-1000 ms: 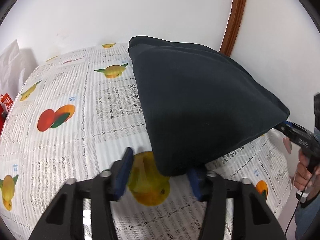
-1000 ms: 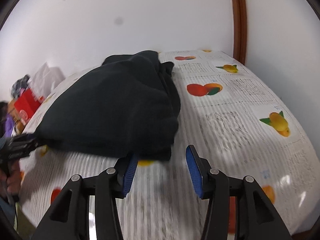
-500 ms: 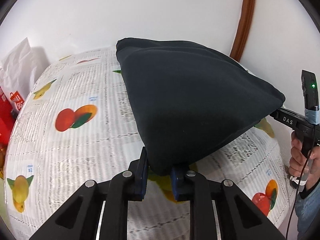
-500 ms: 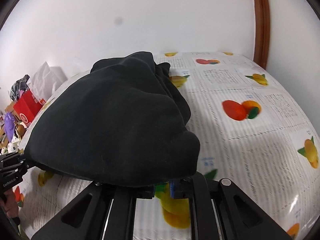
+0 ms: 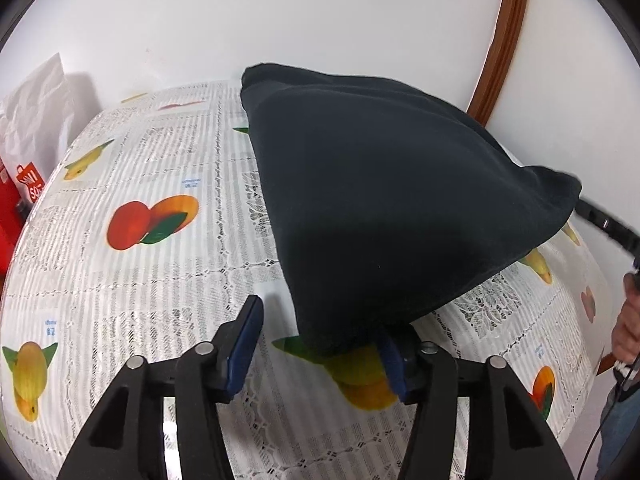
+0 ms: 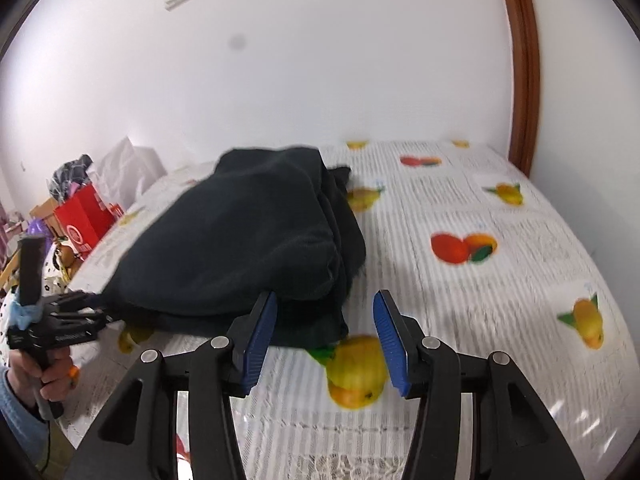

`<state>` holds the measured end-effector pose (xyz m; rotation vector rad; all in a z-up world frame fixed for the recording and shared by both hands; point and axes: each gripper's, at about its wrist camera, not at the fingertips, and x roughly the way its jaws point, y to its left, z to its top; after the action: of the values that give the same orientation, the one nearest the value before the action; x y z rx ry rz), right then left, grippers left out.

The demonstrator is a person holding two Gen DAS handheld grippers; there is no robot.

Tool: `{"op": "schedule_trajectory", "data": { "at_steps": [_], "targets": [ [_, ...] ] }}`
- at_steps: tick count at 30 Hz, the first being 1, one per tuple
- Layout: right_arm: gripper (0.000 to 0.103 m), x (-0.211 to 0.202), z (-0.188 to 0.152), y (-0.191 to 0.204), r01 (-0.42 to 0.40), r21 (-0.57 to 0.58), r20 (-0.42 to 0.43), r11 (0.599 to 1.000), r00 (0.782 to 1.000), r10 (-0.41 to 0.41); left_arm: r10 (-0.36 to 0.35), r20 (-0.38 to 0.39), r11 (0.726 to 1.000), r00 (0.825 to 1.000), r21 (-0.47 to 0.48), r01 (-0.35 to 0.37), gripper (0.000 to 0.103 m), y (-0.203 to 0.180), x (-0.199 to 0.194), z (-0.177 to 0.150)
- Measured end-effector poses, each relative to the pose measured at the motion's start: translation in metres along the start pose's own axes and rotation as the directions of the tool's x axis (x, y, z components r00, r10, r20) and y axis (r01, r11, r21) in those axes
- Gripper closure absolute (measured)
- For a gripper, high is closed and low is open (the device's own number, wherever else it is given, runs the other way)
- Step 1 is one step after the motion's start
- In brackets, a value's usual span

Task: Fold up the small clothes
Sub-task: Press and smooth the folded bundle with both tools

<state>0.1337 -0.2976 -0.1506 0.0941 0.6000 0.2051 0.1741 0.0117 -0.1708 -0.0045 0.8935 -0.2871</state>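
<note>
At the centre of both views, the folded black fleece garment (image 5: 384, 216) lies on the fruit-printed lace tablecloth (image 5: 160, 280). The left gripper (image 5: 320, 344) and right gripper (image 6: 324, 336) have just been opening; both stand released, apparently letting the fold settle.

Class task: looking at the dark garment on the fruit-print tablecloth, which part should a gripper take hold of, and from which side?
Probably the near corner of the dark garment, approached low from the table's front edge. The stacked layers end there in a thick edge facing the right gripper, whose jaws, just opened, stand clear of it.
</note>
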Motion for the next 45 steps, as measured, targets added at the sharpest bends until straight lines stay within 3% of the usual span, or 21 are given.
{"op": "schedule_trajectory", "data": {
  "at_steps": [7, 12, 14, 16, 17, 18, 20, 22, 25, 28, 33, 41, 45],
  "targets": [
    [0.052, 0.024, 0.034, -0.005, -0.050, 0.038, 0.019, 0.998, 0.999, 0.049, -0.005, -0.011, 0.999, 1.000, 0.037, 0.005, 0.041, -0.005, 0.005, 0.005],
    [0.053, 0.074, 0.042, -0.011, -0.038, 0.071, -0.075, 0.997, 0.996, 0.044, -0.043, -0.021, 0.999, 0.999, -0.005, 0.043, 0.040, 0.003, 0.011, 0.008],
    [0.059, 0.098, 0.043, -0.015, -0.006, 0.094, -0.130, 0.996, 0.991, 0.018, -0.042, -0.021, 0.999, 0.999, -0.012, 0.042, 0.040, 0.003, 0.014, 0.008],
    [0.091, 0.113, 0.042, -0.018, -0.022, 0.110, -0.164, 0.994, 0.986, 0.040, -0.035, -0.011, 0.999, 0.999, -0.010, 0.035, 0.040, 0.002, 0.014, 0.006],
    [0.095, 0.117, 0.042, -0.017, -0.042, 0.109, -0.167, 0.993, 0.984, 0.060, -0.031, -0.009, 0.999, 0.999, -0.008, 0.031, 0.040, 0.002, 0.014, 0.006],
    [0.096, 0.114, 0.043, -0.016, -0.042, 0.090, -0.147, 0.995, 0.988, 0.055, -0.016, -0.007, 1.000, 1.000, -0.003, 0.016, 0.038, 0.001, 0.014, 0.005],
    [0.097, 0.086, 0.049, -0.016, -0.062, 0.049, -0.005, 0.997, 0.998, 0.063, 0.026, -0.007, 1.000, 1.000, 0.009, -0.026, 0.038, 0.000, 0.014, 0.004],
    [0.097, 0.070, 0.050, -0.026, -0.099, 0.108, 0.070, 0.989, 0.993, 0.092, 0.026, -0.006, 1.000, 1.000, 0.002, -0.026, 0.038, 0.001, 0.013, 0.002],
    [0.097, 0.083, 0.046, -0.030, -0.015, 0.135, 0.021, 0.991, 1.000, 0.012, 0.031, -0.002, 0.999, 1.000, 0.010, -0.031, 0.038, 0.001, 0.012, 0.000],
    [0.095, 0.096, 0.039, -0.034, 0.002, 0.163, -0.068, 0.987, 0.998, 0.009, 0.031, -0.001, 0.999, 1.000, 0.011, -0.031, 0.038, 0.000, 0.011, -0.002],
    [0.091, 0.054, 0.035, -0.031, 0.025, 0.175, -0.020, 0.984, 1.000, -0.022, 0.029, -0.008, 1.000, 1.000, 0.006, -0.029, 0.038, 0.000, 0.009, -0.002],
    [0.091, 0.040, -0.017, -0.025, 0.138, 0.099, -0.107, 0.986, 0.986, -0.127, -0.057, -0.001, 0.998, 0.998, -0.014, 0.057, 0.040, 0.003, -0.009, -0.012],
    [0.091, 0.021, -0.016, -0.027, 0.157, 0.078, -0.100, 0.984, 0.984, -0.149, -0.100, 0.046, 0.995, 0.994, 0.016, 0.100, 0.040, -0.001, -0.035, -0.017]
  ]
}}
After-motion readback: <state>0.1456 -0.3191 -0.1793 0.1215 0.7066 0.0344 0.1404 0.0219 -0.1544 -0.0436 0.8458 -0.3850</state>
